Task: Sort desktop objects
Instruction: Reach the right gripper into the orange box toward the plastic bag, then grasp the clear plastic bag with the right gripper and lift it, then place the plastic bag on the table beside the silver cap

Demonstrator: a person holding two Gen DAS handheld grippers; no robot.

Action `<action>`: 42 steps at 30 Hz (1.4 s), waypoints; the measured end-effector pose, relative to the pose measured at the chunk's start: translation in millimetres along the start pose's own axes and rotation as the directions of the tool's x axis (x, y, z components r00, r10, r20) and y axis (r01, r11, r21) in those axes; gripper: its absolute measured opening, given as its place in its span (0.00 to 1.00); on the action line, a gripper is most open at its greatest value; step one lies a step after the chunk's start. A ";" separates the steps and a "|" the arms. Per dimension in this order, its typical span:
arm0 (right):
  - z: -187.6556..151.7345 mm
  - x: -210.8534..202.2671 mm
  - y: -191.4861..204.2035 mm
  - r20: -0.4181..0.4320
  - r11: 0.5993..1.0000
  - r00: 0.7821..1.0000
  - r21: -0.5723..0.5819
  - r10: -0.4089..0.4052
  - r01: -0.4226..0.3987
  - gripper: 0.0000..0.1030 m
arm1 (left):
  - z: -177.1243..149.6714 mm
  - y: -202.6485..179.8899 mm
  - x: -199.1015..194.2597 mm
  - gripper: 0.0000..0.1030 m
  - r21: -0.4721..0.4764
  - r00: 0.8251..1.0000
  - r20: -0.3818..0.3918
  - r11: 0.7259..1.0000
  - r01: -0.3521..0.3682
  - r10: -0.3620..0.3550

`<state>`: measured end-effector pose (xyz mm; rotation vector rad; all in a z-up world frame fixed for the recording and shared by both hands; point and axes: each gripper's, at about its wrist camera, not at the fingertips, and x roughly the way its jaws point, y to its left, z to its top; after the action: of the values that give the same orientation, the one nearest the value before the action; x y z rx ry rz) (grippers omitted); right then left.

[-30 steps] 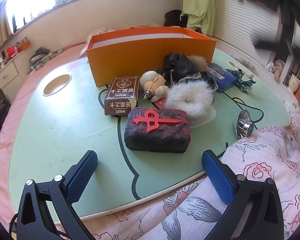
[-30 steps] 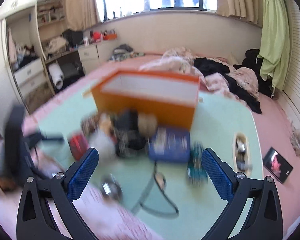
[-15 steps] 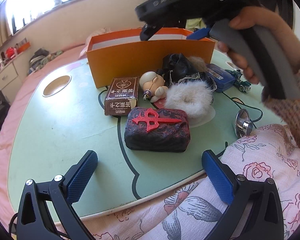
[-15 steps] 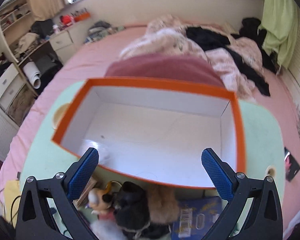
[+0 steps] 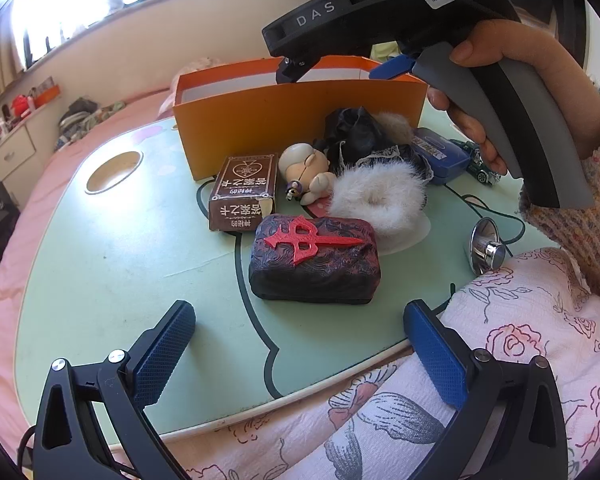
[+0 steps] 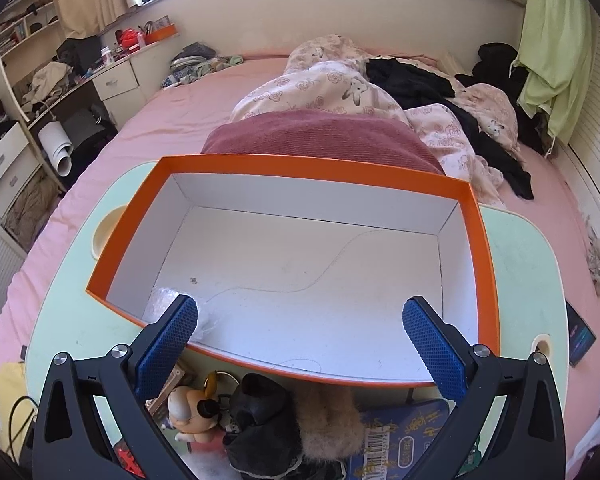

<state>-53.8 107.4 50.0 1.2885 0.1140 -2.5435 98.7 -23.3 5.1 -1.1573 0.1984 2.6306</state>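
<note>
An orange box (image 5: 300, 120) with a white inside (image 6: 300, 264) stands at the back of the pale green lap table (image 5: 100, 264). In front of it lie a dark red block with a red cross (image 5: 314, 264), a brown card box (image 5: 244, 192), a small doll (image 5: 306, 168), a white fluffy ring (image 5: 380, 200), black cloth (image 5: 356, 132), a blue tin (image 5: 440, 156) and a toy car (image 5: 480, 164). My left gripper (image 5: 300, 360) is open and empty, low before the red block. My right gripper (image 6: 300, 344) is open and empty, held by a hand (image 5: 500, 92) above the box's near wall.
A metal stethoscope head (image 5: 486, 252) with its black cord lies at the table's right edge beside a floral quilt (image 5: 520, 340). The table has a round cup hole (image 5: 114, 166). Behind the box lie a maroon cloth (image 6: 320, 136), bedding and black clothes (image 6: 440, 88) on the pink bed.
The right gripper swung from beside the table up over the clutter and now hovers at the orange box, a little higher and farther forward than half a second ago. The left gripper has stayed put.
</note>
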 end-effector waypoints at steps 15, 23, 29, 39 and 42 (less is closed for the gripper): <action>26.1 7.8 -3.9 -0.151 0.958 0.950 0.131 0.273 -0.254 0.87 | -0.1 -0.2 0.0 1.00 -0.002 1.000 0.001 1.000 -0.002 0.002; 52.6 47.5 19.2 -0.388 0.935 0.854 0.210 0.348 -0.286 0.70 | -0.4 -0.2 0.2 1.00 -0.002 1.000 0.001 1.000 -0.002 0.002; 40.2 71.5 55.6 -0.463 0.963 0.845 0.111 0.267 -0.244 0.65 | -0.5 -0.2 0.0 1.00 -0.005 1.000 0.000 1.000 0.001 -0.001; 39.7 46.4 38.7 -0.336 0.967 0.907 0.098 0.254 -0.235 0.28 | 2.7 -3.3 -2.6 1.00 -0.002 1.000 0.004 1.000 0.002 -0.002; 41.0 10.7 19.6 -0.252 0.959 0.925 0.093 0.283 -0.268 0.28 | 2.7 -3.6 -2.5 1.00 -0.003 1.000 0.004 1.000 0.002 -0.002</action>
<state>-86.0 78.2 67.1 1.5407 -0.0819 -2.1457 99.4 -19.7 8.7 -1.1523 0.1927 2.6318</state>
